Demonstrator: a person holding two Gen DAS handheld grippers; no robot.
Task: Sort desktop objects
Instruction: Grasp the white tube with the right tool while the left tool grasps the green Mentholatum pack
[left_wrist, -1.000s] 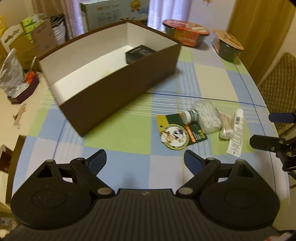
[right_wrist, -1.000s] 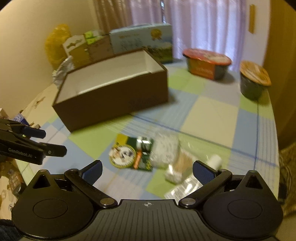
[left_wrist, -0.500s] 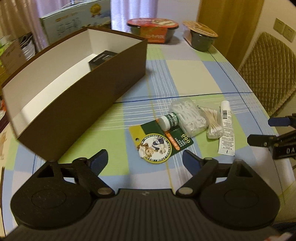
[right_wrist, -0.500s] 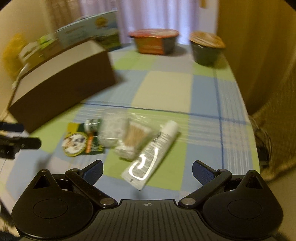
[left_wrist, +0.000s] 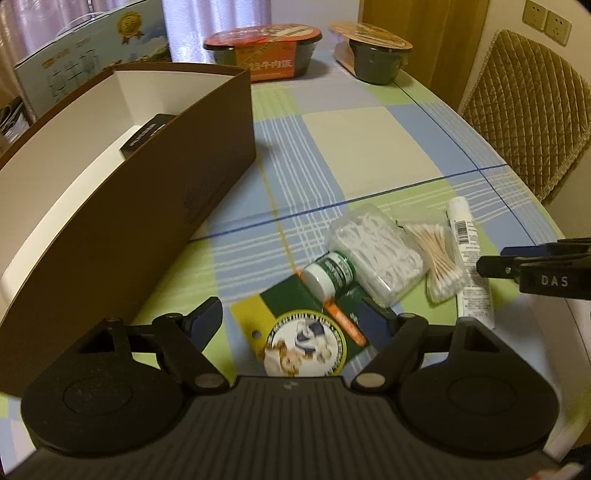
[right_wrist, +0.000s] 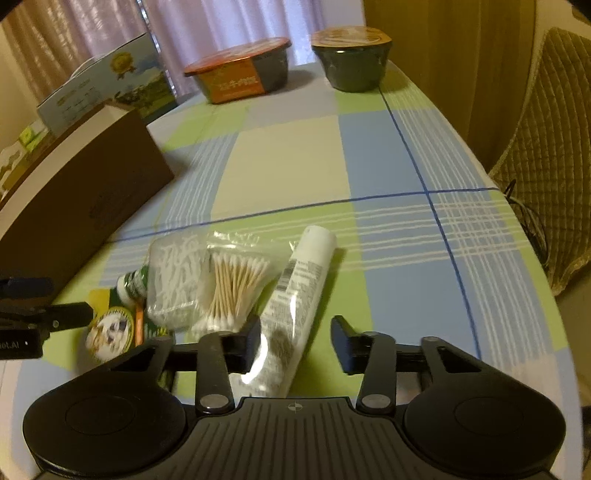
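the right claw (right_wrist: 295, 339), jaws just narrowed yet clear of the white tube (right_wrist: 291, 299) lying between them on the desk (right_wrist: 288, 162), hangs beside the left claw (left_wrist: 291, 321), closing, half-open over the green card (left_wrist: 306, 332).

"DAS" on the right tongs (left_wrist: 532, 269)

I read this as a home dining room: checked tablecloth (right_wrist: 295, 155) over the table, two sealed instant-noodle bowls (right_wrist: 240, 70) at the far end, quilted chair (left_wrist: 532, 110), drawn curtains (right_wrist: 92, 33), wall sockets (left_wrist: 546, 18).
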